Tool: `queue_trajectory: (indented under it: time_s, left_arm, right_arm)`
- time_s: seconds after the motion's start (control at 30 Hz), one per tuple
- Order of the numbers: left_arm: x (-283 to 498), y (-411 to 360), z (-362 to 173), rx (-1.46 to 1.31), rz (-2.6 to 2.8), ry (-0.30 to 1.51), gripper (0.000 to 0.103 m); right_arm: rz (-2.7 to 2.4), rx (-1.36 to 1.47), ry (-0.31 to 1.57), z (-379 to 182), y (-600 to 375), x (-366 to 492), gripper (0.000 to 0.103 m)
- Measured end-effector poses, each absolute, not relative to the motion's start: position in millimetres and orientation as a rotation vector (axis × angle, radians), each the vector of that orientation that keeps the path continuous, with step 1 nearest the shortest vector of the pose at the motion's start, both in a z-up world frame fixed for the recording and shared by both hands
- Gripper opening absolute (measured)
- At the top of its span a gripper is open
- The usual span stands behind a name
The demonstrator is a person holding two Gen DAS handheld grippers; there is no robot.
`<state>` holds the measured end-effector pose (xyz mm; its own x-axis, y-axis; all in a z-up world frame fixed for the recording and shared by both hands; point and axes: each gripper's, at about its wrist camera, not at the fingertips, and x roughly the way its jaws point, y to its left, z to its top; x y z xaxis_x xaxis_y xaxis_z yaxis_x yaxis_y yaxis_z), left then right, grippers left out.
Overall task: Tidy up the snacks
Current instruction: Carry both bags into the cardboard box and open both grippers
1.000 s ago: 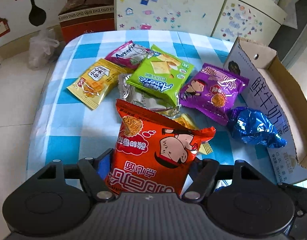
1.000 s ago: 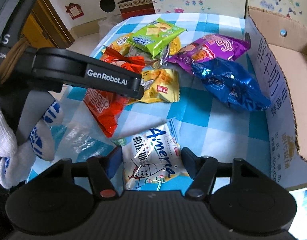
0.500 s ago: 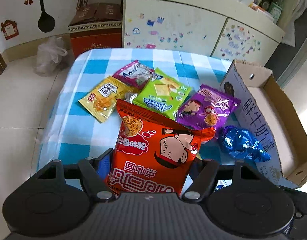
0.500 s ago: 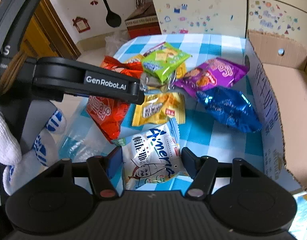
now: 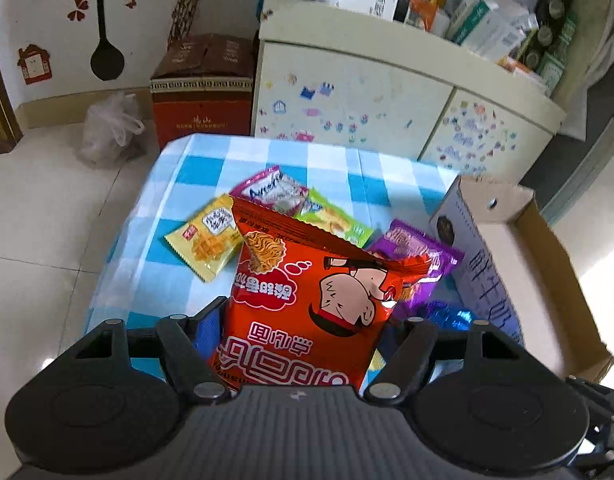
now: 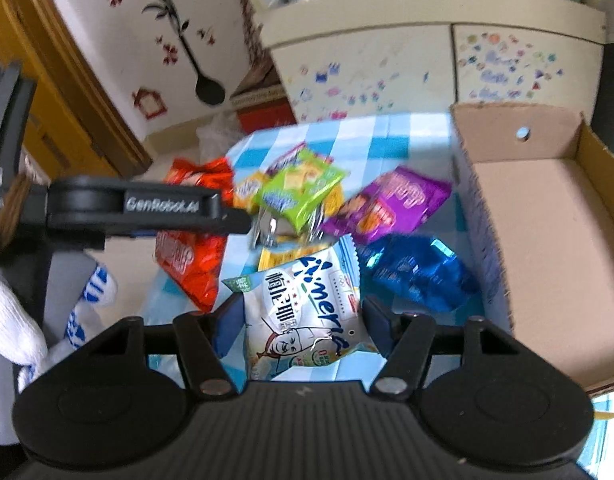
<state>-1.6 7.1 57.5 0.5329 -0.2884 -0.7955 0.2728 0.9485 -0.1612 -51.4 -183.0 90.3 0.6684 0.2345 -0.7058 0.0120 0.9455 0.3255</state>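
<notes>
My left gripper [image 5: 307, 328] is shut on a red noodle-snack bag [image 5: 307, 300], held clear above the blue checked tablecloth [image 5: 147, 280]. The right wrist view shows that same gripper [image 6: 243, 222] from the side with the red bag [image 6: 195, 256] hanging from it. My right gripper [image 6: 303, 322] is shut on a white snack bag [image 6: 307, 292], also lifted. On the cloth lie a yellow pack [image 5: 207, 240], a green pack [image 6: 299, 188], a purple bag [image 6: 391, 204] and a blue foil bag [image 6: 419, 272]. An open cardboard box [image 6: 539, 240] stands to the right.
A cream cabinet [image 5: 347, 108] with stickers stands behind the table, a brown carton [image 5: 203, 92] and a plastic bag [image 5: 107, 128] on the floor to its left. A white gloved hand [image 6: 11, 328] holds the left gripper. A silver pack [image 6: 271, 228] lies under the green one.
Both grippers have risen with their bags still held, so the table and the loose snacks look smaller and lower. More of the cabinet and wall now shows.
</notes>
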Motion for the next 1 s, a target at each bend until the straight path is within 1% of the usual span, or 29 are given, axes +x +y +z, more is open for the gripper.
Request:
queue_trajectory:
  time_s: [0.27,0.67,1.0]
  left_arm:
    - [-6,-9,67,-0.034,-0.367,0.931,0.077]
    - [-28,-60,75,-0.072,-0.530,0.942,0.077]
    - [-35,-119,66,-0.143,-0.604,1.009,0.077]
  right_arm:
    - [0.016,0.379,0.774,115,-218,-55,0.065]
    - [-0.197,0.525,0.690,136,-288,-67,0.065]
    - [-0.316,0.691,0.606,143,-345,-86,0.065]
